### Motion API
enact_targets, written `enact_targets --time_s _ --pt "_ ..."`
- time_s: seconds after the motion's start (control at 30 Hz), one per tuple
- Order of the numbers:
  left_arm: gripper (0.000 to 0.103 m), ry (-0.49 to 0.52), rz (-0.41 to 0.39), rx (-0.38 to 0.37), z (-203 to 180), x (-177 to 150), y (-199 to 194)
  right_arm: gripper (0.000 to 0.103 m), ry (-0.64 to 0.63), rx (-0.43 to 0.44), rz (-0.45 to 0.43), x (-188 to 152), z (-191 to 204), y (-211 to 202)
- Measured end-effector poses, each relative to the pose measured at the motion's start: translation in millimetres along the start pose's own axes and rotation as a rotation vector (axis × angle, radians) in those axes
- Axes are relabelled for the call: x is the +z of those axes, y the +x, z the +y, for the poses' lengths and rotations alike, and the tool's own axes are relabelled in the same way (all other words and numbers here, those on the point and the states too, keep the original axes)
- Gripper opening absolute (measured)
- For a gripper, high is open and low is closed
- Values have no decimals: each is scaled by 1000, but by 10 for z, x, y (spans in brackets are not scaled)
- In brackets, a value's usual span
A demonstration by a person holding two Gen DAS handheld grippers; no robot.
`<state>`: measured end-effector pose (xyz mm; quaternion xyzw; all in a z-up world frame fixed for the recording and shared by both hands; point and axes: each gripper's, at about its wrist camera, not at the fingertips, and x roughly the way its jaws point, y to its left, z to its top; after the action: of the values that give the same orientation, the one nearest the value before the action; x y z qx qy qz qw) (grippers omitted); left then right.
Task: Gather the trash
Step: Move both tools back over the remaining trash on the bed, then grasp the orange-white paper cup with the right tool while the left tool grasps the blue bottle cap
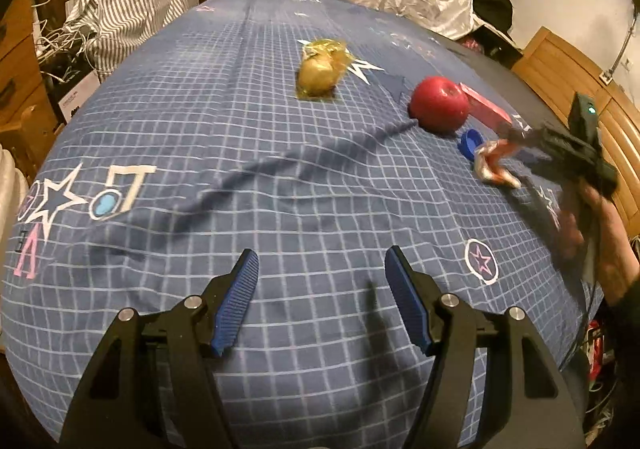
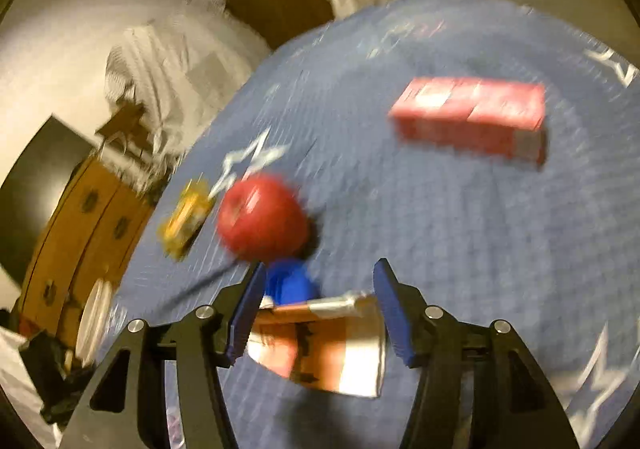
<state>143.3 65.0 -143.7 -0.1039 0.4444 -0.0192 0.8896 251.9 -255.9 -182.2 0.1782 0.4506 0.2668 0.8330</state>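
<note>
My left gripper (image 1: 322,301) hangs over the bed (image 1: 240,129), which is covered in a blue grid-patterned sheet, and its jaws stand apart with only bare sheet between them. Ahead of it I see a yellowish crumpled wrapper (image 1: 322,71) lying on the sheet, and further right a red apple (image 1: 439,104) with a pink box (image 1: 486,107) just behind it. A blue bottle cap (image 1: 469,142) sits just in front of the apple.

My right gripper (image 2: 320,309) is over the right side of the bed; in the left wrist view it shows as a blurred black frame held by a hand (image 1: 612,245). Its jaws stand partly apart with an orange-and-white wrapper (image 2: 320,349) lying between them. The picture is blurred, so I cannot tell whether the pads press on it, though a gap seems to show on the right side. In the left wrist view that wrapper appears as a crumpled red-and-white scrap on the sheet at the gripper's tip, right beside the cap.

From the right wrist the apple sits just beyond the cap, the yellow wrapper to its left, the pink box well apart at upper right.
</note>
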Motion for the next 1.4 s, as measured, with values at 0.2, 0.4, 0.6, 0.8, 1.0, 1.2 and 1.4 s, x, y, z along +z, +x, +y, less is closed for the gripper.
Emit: enact_targets --time_s 0.2,0.4,0.6,0.8,1.0,1.2,1.4 --pt "70 -37 -4 -1 -17 -27 48 62 -147 145 -26 -977 906 -470" --pt "71 11 1 -14 -68 -74 -13 71 -376 34 -99 -1167 1098 -886" --pt "75 39 32 -20 -45 -94 -6 81 -937 -9 86 -1084 1538 -805" --pt "77 112 66 -61 -161 38 41 90 -1204 -35 327 -844 1786 -102" --pt "77 116 75 -63 -97 98 81 69 -1178 19 447 -703 1710 316" --pt "77 148 77 -87 -284 242 239 32 -1002 7 247 -717 1446 -33" --pt "77 254 62 -181 -1063 549 624 21 -615 -77 17 -578 712 -825"
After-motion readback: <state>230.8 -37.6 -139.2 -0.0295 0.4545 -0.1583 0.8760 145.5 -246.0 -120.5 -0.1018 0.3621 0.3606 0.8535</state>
